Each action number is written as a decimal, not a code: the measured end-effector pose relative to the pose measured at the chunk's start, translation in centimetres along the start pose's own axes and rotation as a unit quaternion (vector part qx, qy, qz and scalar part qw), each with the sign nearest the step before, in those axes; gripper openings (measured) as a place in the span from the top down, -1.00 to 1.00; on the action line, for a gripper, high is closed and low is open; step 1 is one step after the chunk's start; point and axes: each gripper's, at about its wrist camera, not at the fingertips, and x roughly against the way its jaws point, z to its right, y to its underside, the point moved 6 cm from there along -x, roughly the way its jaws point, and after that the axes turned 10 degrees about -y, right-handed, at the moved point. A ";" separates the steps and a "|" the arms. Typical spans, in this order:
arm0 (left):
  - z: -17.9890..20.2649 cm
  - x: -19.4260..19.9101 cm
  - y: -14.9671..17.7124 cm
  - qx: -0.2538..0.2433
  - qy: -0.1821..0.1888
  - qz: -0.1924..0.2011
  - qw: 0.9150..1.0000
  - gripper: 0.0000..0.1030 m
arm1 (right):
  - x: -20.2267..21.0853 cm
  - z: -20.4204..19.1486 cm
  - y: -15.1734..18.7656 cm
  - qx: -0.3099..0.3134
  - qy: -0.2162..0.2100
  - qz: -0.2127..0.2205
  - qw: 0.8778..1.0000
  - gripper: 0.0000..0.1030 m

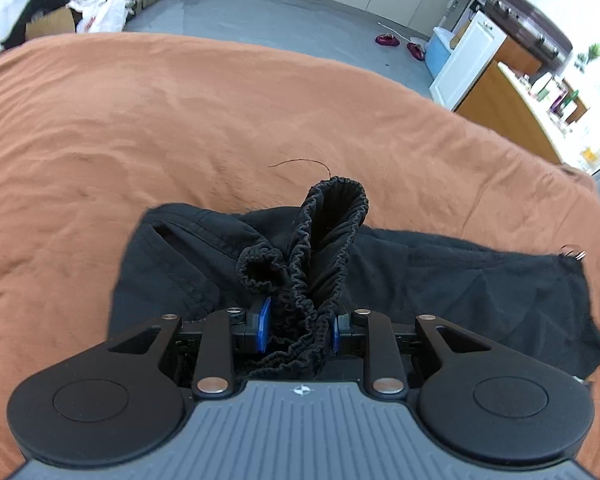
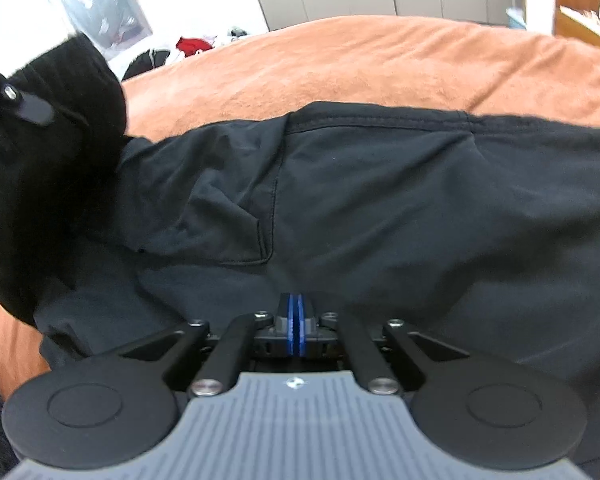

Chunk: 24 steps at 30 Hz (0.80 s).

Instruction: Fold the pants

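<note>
Black pants [image 1: 440,276] lie spread on an orange bedcover [image 1: 180,128]. My left gripper [image 1: 300,326] is shut on the bunched elastic waistband [image 1: 324,240], which stands up in ruffles between the blue pads. In the right wrist view the pants [image 2: 380,200] fill the middle, with a pocket seam showing. My right gripper [image 2: 297,320] has its blue pads pressed together right at the pants' near edge; I cannot tell if any cloth is pinched between them. The left gripper and its bunched cloth [image 2: 40,152] appear at the left of that view.
The orange bedcover [image 2: 380,60] stretches beyond the pants. Past the bed are a grey floor [image 1: 280,16], bags and clothes piled at the far left [image 1: 96,4], slippers [image 1: 388,40], a white cabinet [image 1: 468,60] and a wooden counter [image 1: 508,108] at the right.
</note>
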 end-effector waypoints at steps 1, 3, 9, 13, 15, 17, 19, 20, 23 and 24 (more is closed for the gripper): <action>0.9 -0.6 0.5 -0.007 -0.013 0.006 1.000 0.39 | 0.0 0.2 0.1 -0.006 -0.003 0.002 1.000 1.00; 2.5 -1.7 1.8 -0.029 -0.038 0.020 0.999 0.38 | 0.2 0.6 0.2 -0.016 -0.009 0.006 1.000 1.00; 5.7 -4.9 5.0 -0.077 -0.090 0.033 0.992 0.34 | 0.6 0.4 0.4 -0.011 -0.015 0.007 1.000 1.00; 6.9 -6.7 6.6 -0.127 -0.113 0.045 0.984 0.29 | 0.6 0.9 0.5 -0.033 -0.024 0.007 0.999 1.00; 7.9 -7.4 7.5 -0.160 -0.131 0.066 0.976 0.19 | 0.5 1.1 0.4 -0.038 -0.028 0.007 0.999 1.00; 9.0 -8.0 8.5 -0.187 -0.155 0.086 0.966 0.05 | 0.3 1.3 0.4 -0.042 -0.030 0.007 0.999 1.00; 10.2 -8.4 9.2 -0.203 -0.171 0.095 0.959 -0.35 | 0.3 1.3 0.4 -0.039 -0.032 0.007 0.999 1.00; 10.5 -8.5 9.3 -0.203 -0.180 0.098 0.957 -0.40 | 0.4 1.4 0.4 -0.038 -0.034 0.007 0.999 1.00; 10.6 -8.0 9.0 -0.181 -0.181 0.108 0.961 -0.52 | 0.4 1.9 0.4 -0.055 -0.042 0.011 0.998 1.00; 10.6 -7.6 9.0 -0.178 -0.177 0.108 0.962 -0.56 | 0.4 2.2 0.3 -0.067 -0.049 0.011 0.997 1.00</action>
